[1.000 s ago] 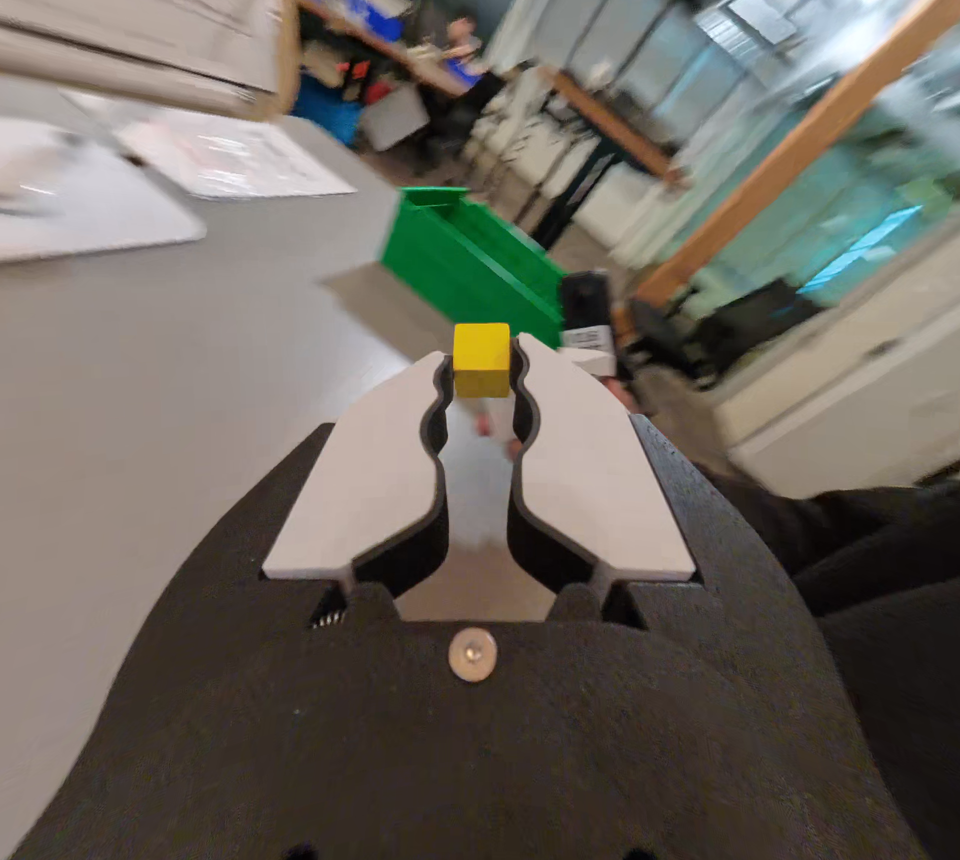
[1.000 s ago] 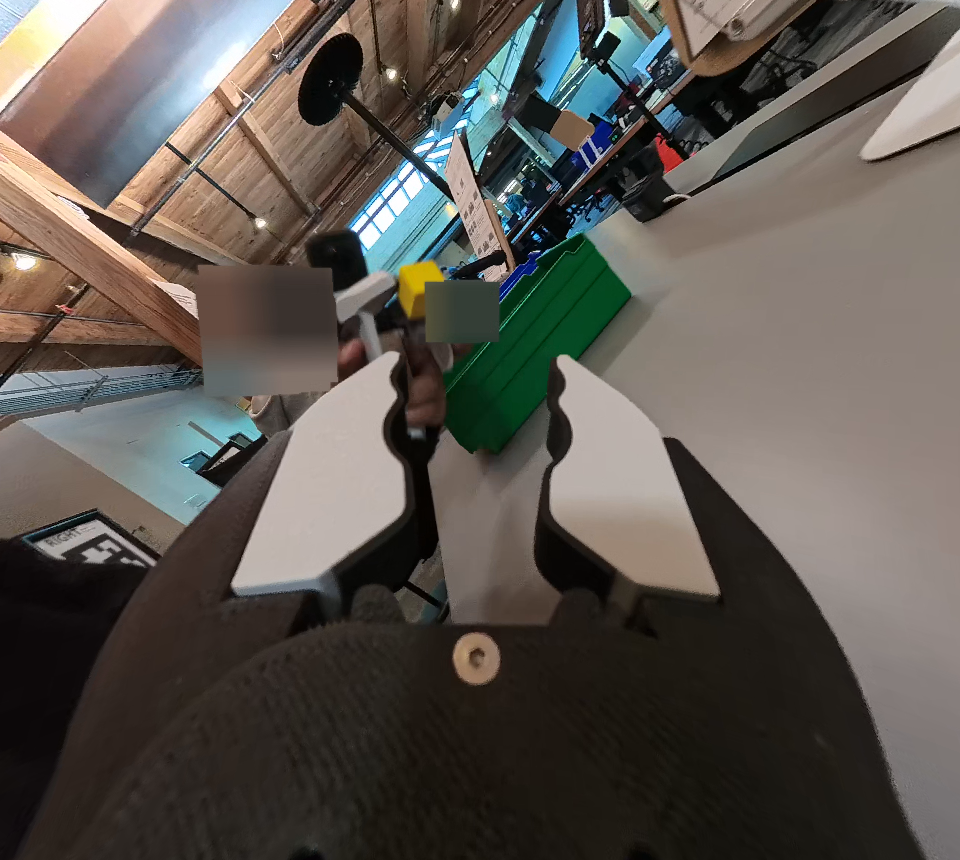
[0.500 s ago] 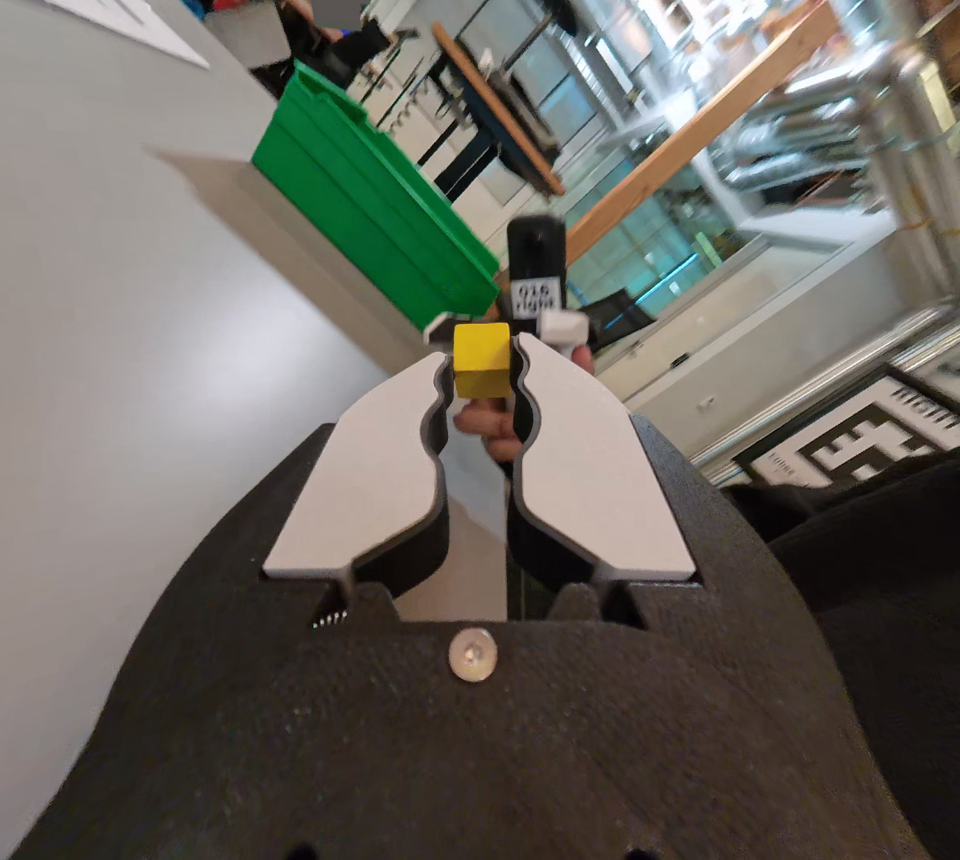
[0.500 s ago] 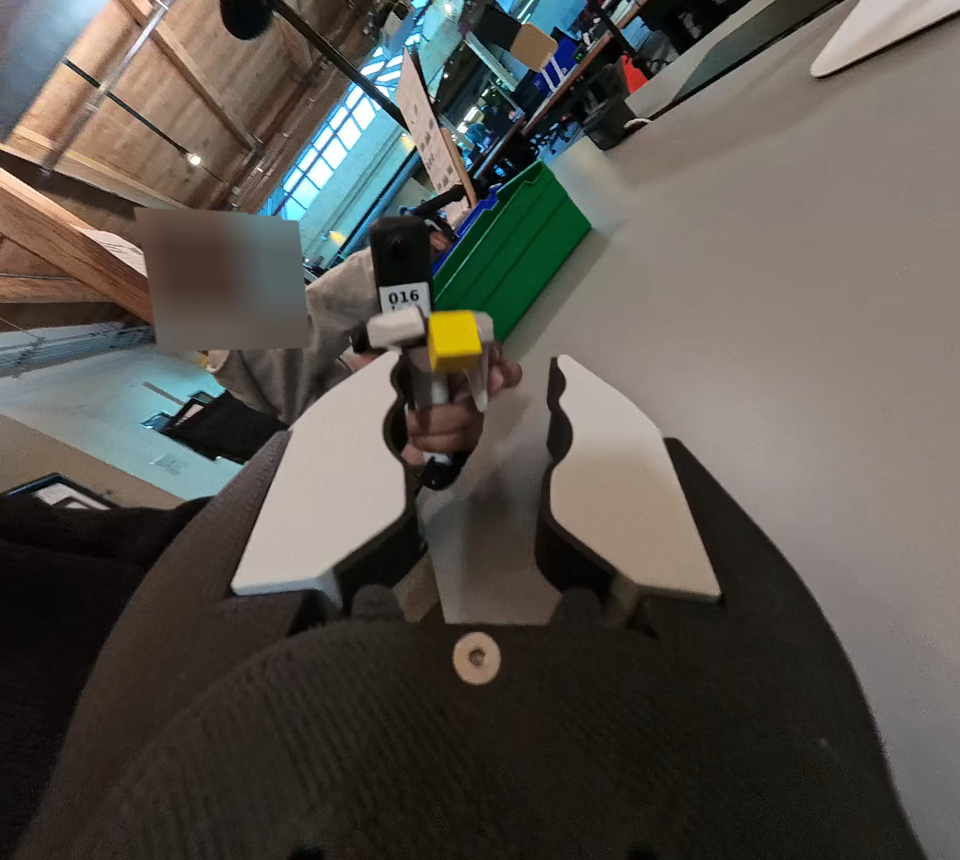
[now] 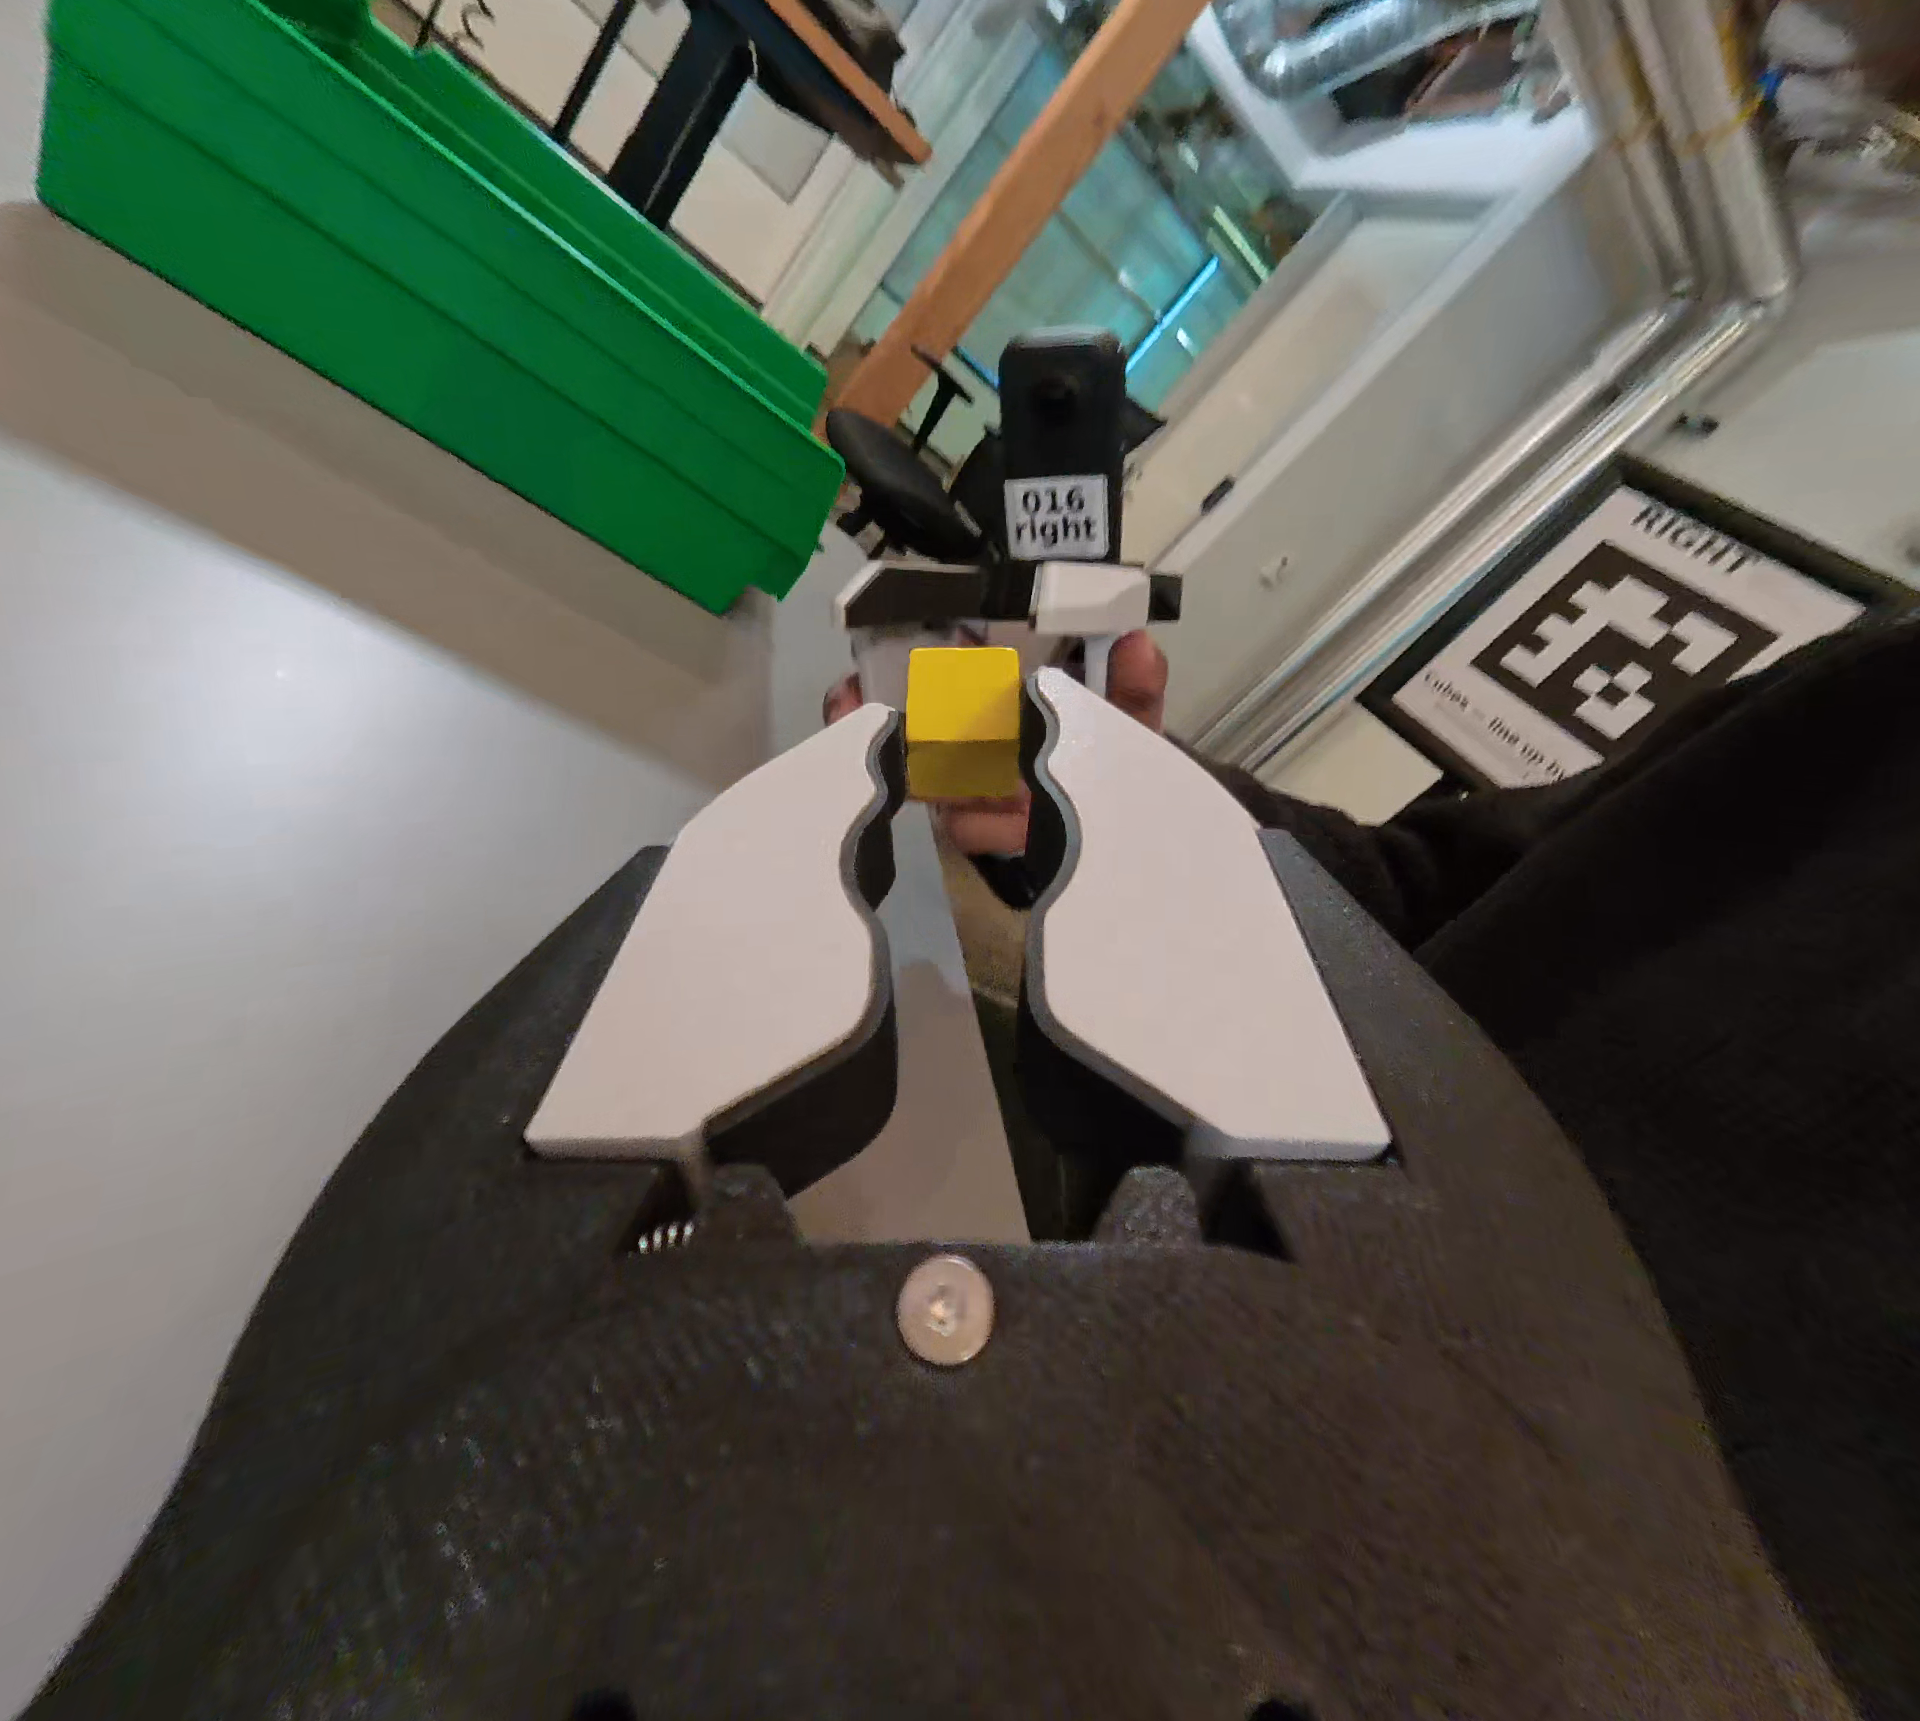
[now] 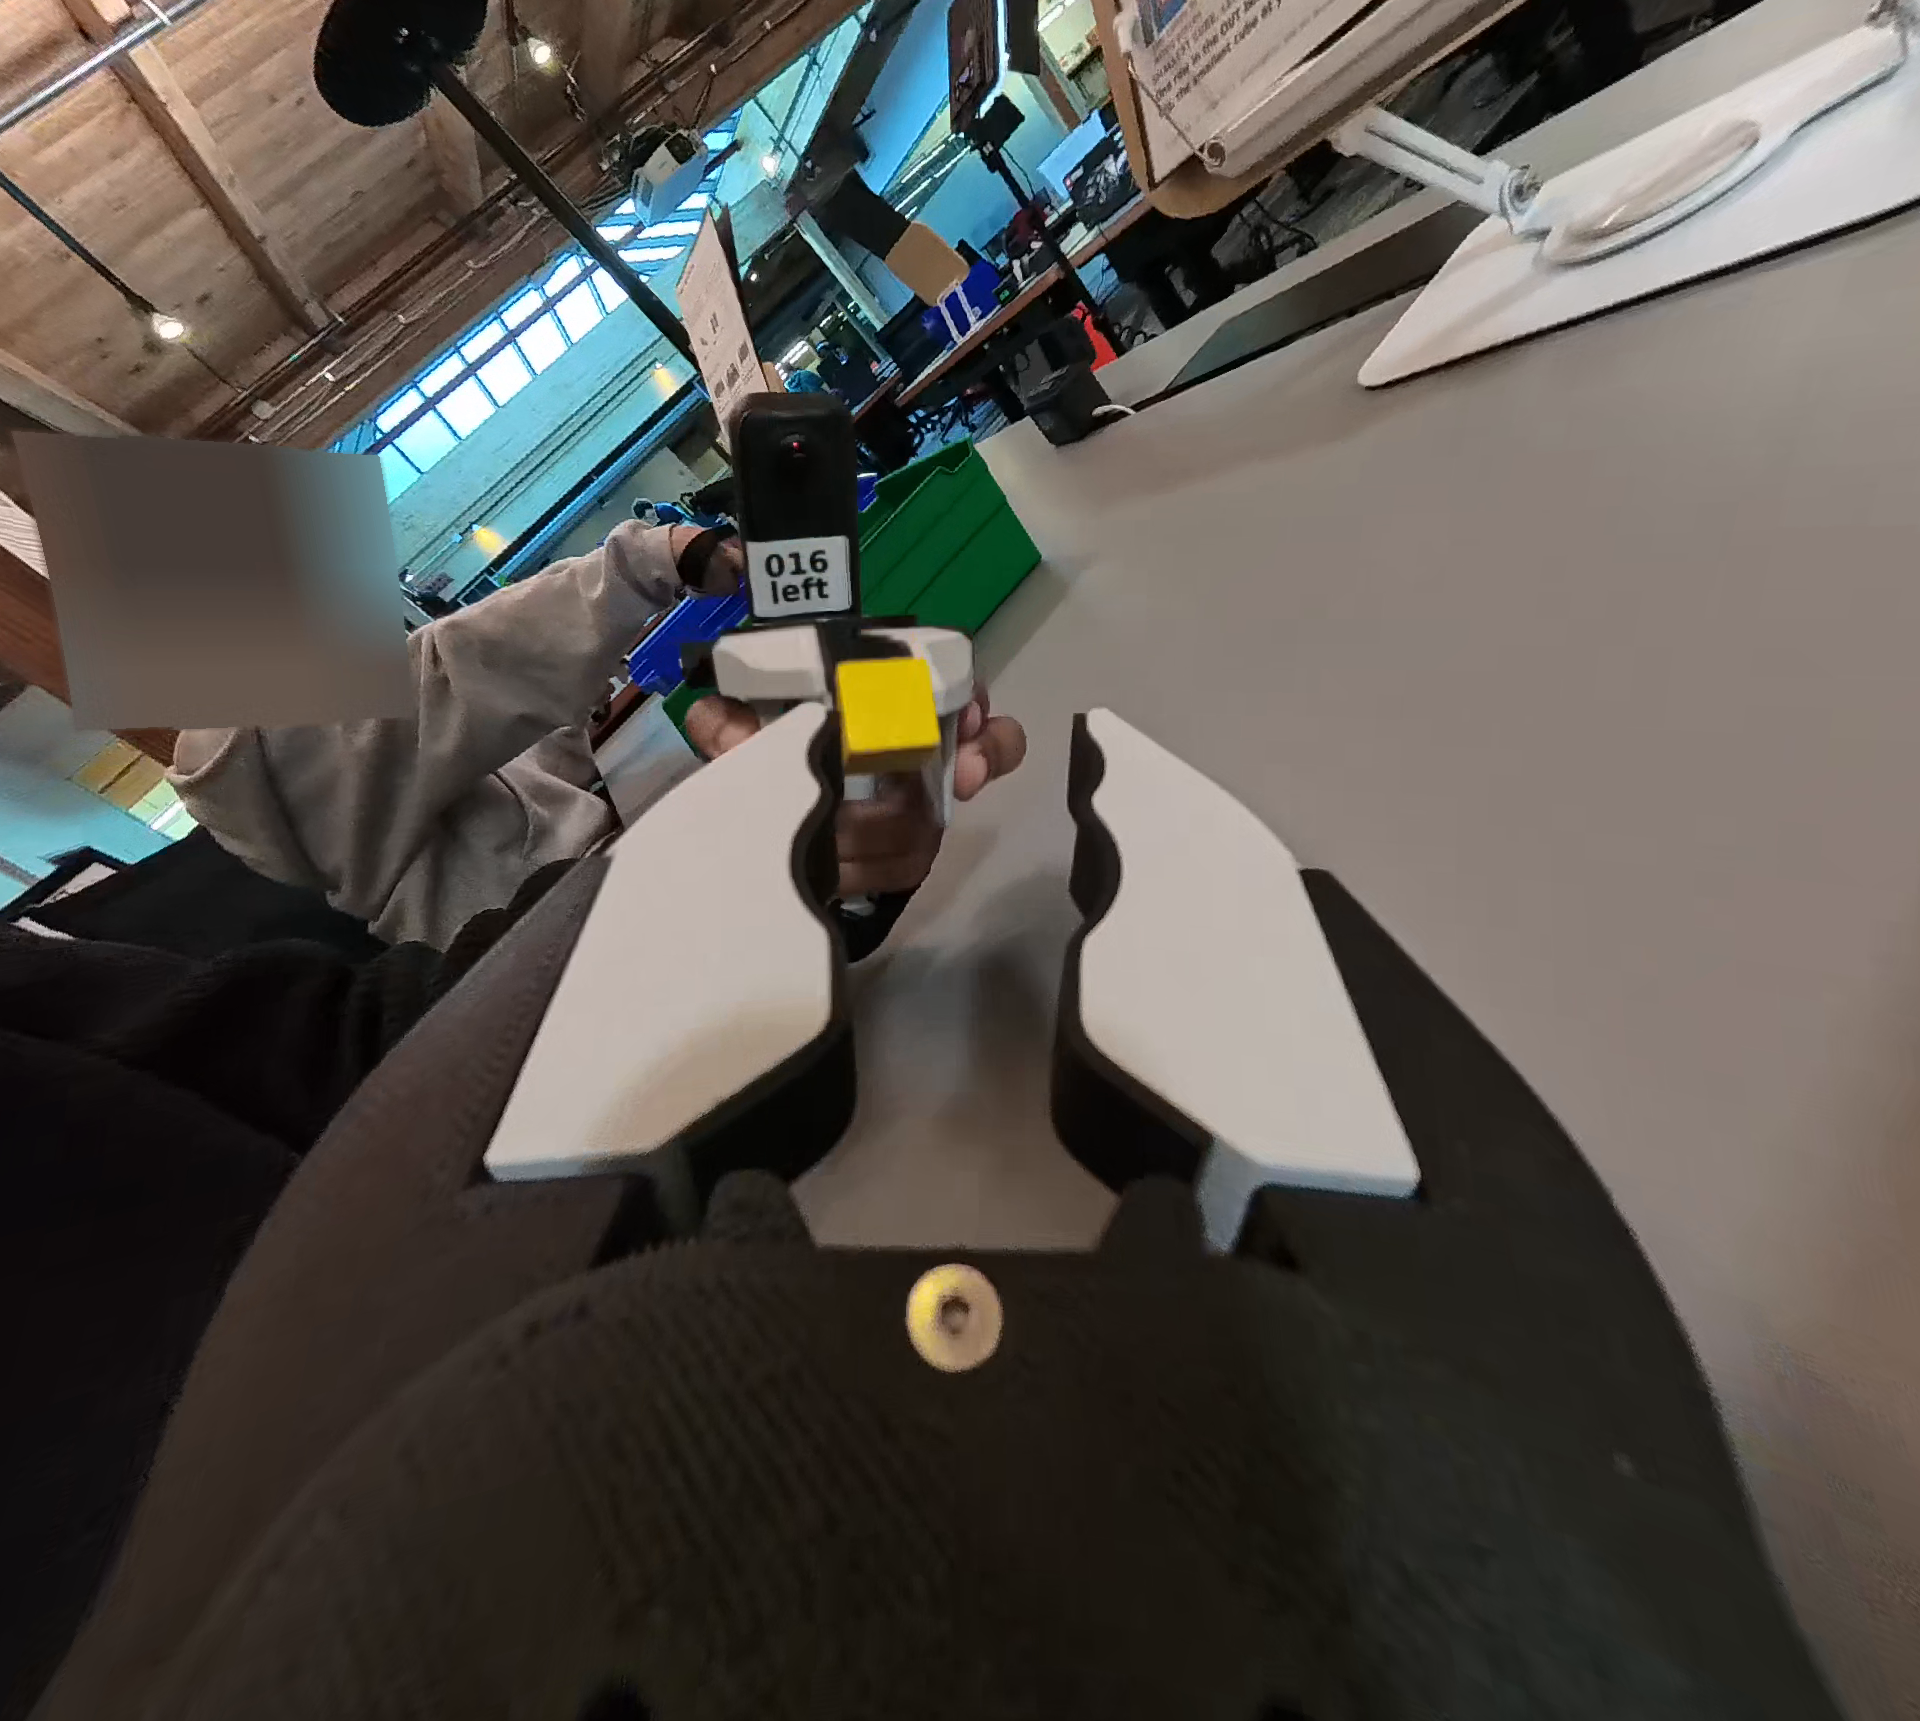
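My left gripper (image 5: 961, 721) pinches the yellow cube (image 5: 960, 723) between its jaw tips, clear above the grey tabletop (image 5: 260, 788). My right gripper (image 6: 951, 772) faces it, jaws spread and empty. A green bin (image 5: 416, 300) rests on the tabletop beyond.

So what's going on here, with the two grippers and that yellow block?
A person holds a gripper in each hand above a grey table. The left gripper is shut on a small yellow cube, held in the air. The right gripper is open and empty, facing the left one with the cube just ahead of its fingertips. A green bin sits on the table beyond them.
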`<state>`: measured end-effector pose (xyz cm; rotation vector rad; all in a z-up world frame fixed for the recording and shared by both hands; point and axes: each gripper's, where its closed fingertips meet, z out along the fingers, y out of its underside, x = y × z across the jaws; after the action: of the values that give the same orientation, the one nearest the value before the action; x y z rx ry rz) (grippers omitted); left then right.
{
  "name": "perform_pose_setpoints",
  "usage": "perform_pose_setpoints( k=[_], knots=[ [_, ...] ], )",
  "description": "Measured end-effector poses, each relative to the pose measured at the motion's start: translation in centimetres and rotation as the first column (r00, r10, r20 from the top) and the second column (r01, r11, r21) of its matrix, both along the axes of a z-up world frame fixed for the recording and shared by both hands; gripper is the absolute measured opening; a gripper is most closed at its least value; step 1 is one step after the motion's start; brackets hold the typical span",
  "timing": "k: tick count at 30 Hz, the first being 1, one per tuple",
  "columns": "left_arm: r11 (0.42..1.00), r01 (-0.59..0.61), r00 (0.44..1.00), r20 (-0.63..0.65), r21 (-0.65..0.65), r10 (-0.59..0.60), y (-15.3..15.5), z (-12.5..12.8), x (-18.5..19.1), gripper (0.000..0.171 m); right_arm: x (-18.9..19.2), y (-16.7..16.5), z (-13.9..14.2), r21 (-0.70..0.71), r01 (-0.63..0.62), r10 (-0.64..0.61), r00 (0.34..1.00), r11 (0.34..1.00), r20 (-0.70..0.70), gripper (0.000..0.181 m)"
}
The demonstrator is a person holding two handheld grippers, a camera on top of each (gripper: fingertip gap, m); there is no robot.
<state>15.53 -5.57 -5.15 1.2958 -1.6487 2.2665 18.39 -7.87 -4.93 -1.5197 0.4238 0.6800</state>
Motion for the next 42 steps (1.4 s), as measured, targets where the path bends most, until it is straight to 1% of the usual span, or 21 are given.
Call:
perform_pose_setpoints(
  k=[2, 4, 6, 8, 10, 12, 14, 21, 26, 28, 30, 32, 33, 34, 35, 42],
  knots=[
    [0.999, 0.027, 0.999, -0.017, 0.021, -0.027, -0.2, -0.4, -0.4, 0.022, -0.4, -0.1, 0.0, 0.000, -0.035, 0.035, 0.999, 0.999, -0.020, 0.041],
    [0.997, 0.066, 0.996, -0.069, 0.037, -0.064, -0.2, -1.1, -0.8, 0.022, -1.6, 0.1, -0.4, -0.008, -0.134, 0.133, 0.987, 0.991, -0.088, 0.044],
    [0.990, 0.123, 0.984, -0.139, 0.069, -0.112, -0.3, -2.2, -1.6, 0.022, -3.1, 0.5, -0.9, -0.015, -0.236, 0.230, 0.959, 0.972, -0.165, 0.048],
    [0.984, 0.138, 0.974, -0.193, 0.115, -0.114, 0.1, -3.5, -2.1, 0.022, -3.9, 1.0, -1.6, -0.058, -0.270, 0.259, 0.955, 0.961, -0.147, 0.047],
    [0.985, 0.136, 0.972, -0.206, 0.104, -0.113, 0.5, -3.7, -2.5, 0.022, -4.8, 1.4, -2.7, -0.138, -0.294, 0.288, 0.955, 0.946, -0.065, 0.047],
    [0.989, 0.124, 0.973, -0.208, 0.085, -0.104, 1.0, -3.5, -2.9, 0.022, -5.5, 2.0, -3.8, -0.212, -0.306, 0.316, 0.949, 0.928, 0.014, 0.045],
    [0.989, 0.109, 0.973, -0.212, 0.095, -0.087, 1.5, -3.7, -3.3, 0.022, -6.2, 2.7, -4.4, -0.245, -0.320, 0.342, 0.938, 0.915, 0.052, 0.042],
    [0.992, 0.076, 0.974, -0.219, 0.102, -0.052, 2.9, -3.9, -5.0, 0.022, -7.8, 4.5, -4.6, -0.246, -0.399, 0.417, 0.909, 0.883, 0.022, 0.037],
    [0.992, 0.075, 0.971, -0.233, 0.100, -0.050, 3.1, -4.2, -5.6, 0.022, -8.3, 5.0, -4.0, -0.206, -0.433, 0.440, 0.898, 0.877, -0.016, 0.029],
    [0.992, 0.076, 0.971, -0.235, 0.102, -0.050, 3.1, -4.4, -5.8, 0.022, -8.4, 5.2, -4.1, -0.211, -0.437, 0.444, 0.896, 0.874, -0.014, 0.026],
    [0.993, 0.075, 0.972, -0.230, 0.093, -0.052, 3.1, -4.4, -6.1, 0.022, -8.8, 5.5, -4.3, -0.224, -0.451, 0.461, 0.887, 0.864, -0.008, 0.026],
    [0.994, 0.069, 0.973, -0.227, 0.087, -0.047, 3.3, -4.3, -6.3, 0.022, -9.1, 5.9, -4.8, -0.249, -0.457, 0.471, 0.882, 0.854, -0.005, 0.029],
    [0.994, 0.062, 0.973, -0.227, 0.093, -0.040, 3.5, -4.3, -6.4, 0.022, -9.3, 6.0, -4.9, -0.255, -0.461, 0.477, 0.879, 0.850, 0.002, 0.027],
    [0.994, 0.055, 0.974, -0.226, 0.098, -0.032, 3.7, -4.4, -6.6, 0.022, -9.6, 6.1, -4.9, -0.251, -0.474, 0.490, 0.872, 0.844, 0.003, 0.022],
    [0.994, 0.054, 0.974, -0.223, 0.092, -0.032, 3.8, -4.3, -6.7, 0.022, -9.7, 6.2, -4.8, -0.247, -0.479, 0.495, 0.869, 0.842, 0.004, 0.022],
    [0.995, 0.064, 0.975, -0.218, 0.082, -0.045, 3.9, -4.1, -7.1, 0.023, -10.2, 6.3, -4.6, -0.246, -0.489, 0.515, 0.855, 0.837, 0.051, 0.021]
  ],
)
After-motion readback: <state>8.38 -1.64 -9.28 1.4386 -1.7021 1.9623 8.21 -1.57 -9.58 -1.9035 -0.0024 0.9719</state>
